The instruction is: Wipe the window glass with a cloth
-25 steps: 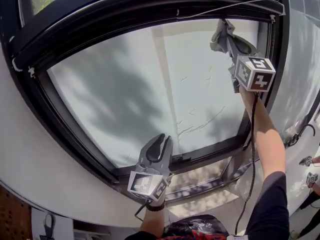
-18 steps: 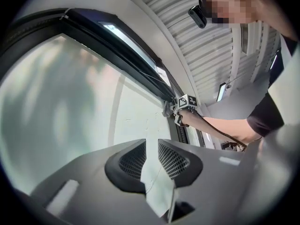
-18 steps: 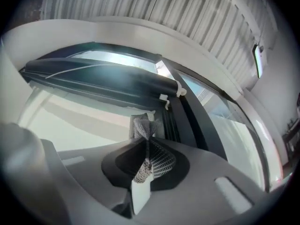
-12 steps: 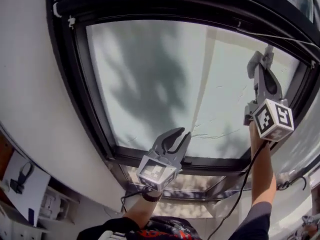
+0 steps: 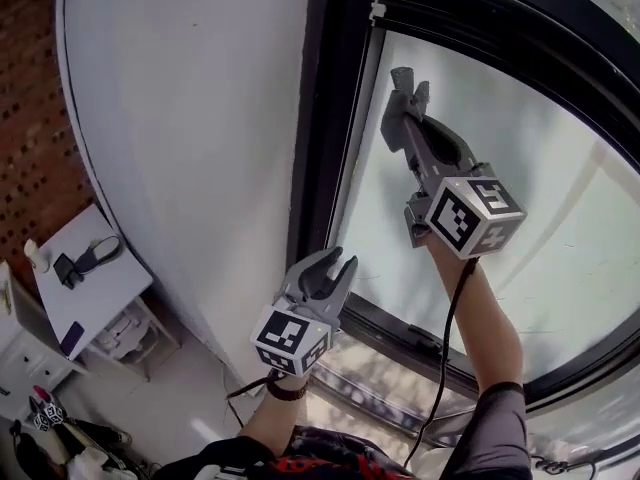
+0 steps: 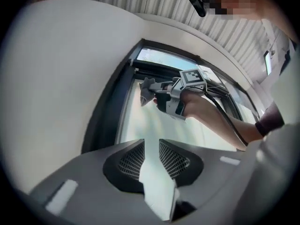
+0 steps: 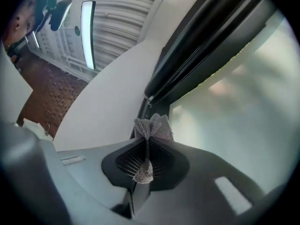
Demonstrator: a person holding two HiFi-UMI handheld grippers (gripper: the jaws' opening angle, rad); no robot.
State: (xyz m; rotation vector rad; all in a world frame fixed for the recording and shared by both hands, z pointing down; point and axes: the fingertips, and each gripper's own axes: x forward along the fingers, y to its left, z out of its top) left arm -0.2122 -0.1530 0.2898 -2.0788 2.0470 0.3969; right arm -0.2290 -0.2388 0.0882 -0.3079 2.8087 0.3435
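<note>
Right gripper (image 5: 411,82) clenched on the bunched cloth (image 7: 152,127), tip up at the window glass (image 5: 520,158), just beside the dark frame (image 5: 322,118). I'd press evenly and sweep overlapping strokes outward from that edge. Left gripper (image 5: 334,264) hangs low, jaws slightly apart, holding nothing.

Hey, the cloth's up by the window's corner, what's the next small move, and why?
Probably draw the right claw sideways across the glass, away from the dark frame. It is shut on the cloth at the glass's edge, so the rest of the glass lies that way.
</note>
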